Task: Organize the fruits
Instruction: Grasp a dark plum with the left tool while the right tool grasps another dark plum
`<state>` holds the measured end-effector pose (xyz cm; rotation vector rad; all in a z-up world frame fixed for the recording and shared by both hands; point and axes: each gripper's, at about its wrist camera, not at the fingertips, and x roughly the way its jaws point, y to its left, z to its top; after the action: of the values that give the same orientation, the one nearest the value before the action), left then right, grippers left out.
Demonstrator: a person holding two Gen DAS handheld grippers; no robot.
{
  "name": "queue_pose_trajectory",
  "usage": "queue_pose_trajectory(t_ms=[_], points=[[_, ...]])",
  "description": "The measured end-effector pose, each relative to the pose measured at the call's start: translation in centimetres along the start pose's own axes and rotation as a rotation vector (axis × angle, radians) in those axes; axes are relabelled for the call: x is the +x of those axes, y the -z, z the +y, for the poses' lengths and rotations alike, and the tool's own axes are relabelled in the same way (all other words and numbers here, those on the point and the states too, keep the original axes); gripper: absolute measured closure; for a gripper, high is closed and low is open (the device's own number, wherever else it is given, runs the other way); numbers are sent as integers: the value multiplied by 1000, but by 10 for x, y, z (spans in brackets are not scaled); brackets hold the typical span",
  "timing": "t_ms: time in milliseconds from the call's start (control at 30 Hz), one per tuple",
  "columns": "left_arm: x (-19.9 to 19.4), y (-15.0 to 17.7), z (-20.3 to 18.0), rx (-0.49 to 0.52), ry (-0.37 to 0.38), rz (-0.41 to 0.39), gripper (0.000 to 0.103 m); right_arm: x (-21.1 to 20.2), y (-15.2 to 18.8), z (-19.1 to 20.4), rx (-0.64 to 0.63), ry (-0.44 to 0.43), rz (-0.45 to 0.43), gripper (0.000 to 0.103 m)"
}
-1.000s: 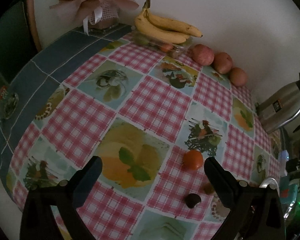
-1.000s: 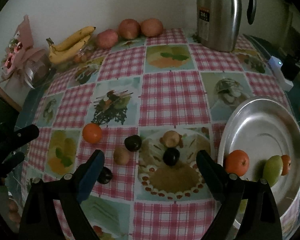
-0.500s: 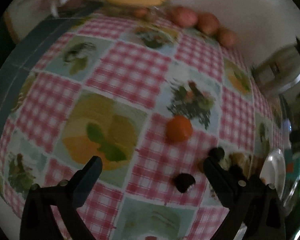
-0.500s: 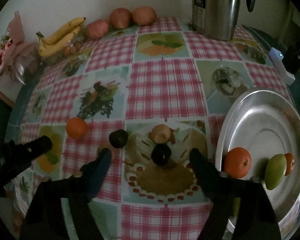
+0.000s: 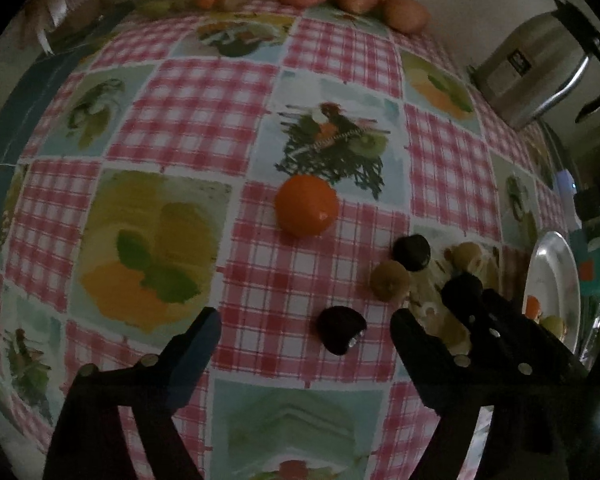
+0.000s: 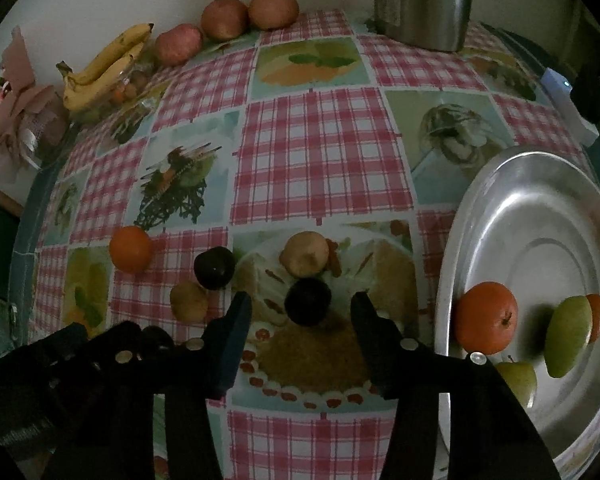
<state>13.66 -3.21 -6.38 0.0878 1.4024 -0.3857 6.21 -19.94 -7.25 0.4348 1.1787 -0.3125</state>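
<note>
fingers of my right gripper (image 6: 300, 312) are closing around a dark plum (image 6: 308, 301) on the checked tablecloth (image 6: 320, 152); it is lying between them, a little ahead of the tips, pads not yet touching. my left gripper (image 5: 306, 326) is also closing, on nothing yet: another dark plum (image 5: 340, 334) is sitting between its fingers, nearer the right one. the steel plate (image 6: 540, 208) with oranges is waiting on the right, so my right hand is nearer to it.

Left gripper (image 5: 305, 322) closing, right gripper (image 6: 301, 306) closing, both pointing steeply down
</note>
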Motion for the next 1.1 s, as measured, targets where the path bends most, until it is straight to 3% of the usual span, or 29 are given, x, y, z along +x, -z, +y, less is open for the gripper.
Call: queue_pose_trajectory(t_ms=[333,500,767,967,1100], points=[[27,3,-8,28,-30,65,19,5,1,-7,16,4,11,54],[32,6,-19,56,-60,50,26,4,2,-8,14,15,10,55],[41,14,-44,150,-141,38,26,7,-1,2,-40,55,3,55],[41,16,-48,160,-143,32,27,9,-2,5,-50,70,-3,55],[38,16,-50,178,-133,24,39,10,-3,5,-50,72,-7,57]])
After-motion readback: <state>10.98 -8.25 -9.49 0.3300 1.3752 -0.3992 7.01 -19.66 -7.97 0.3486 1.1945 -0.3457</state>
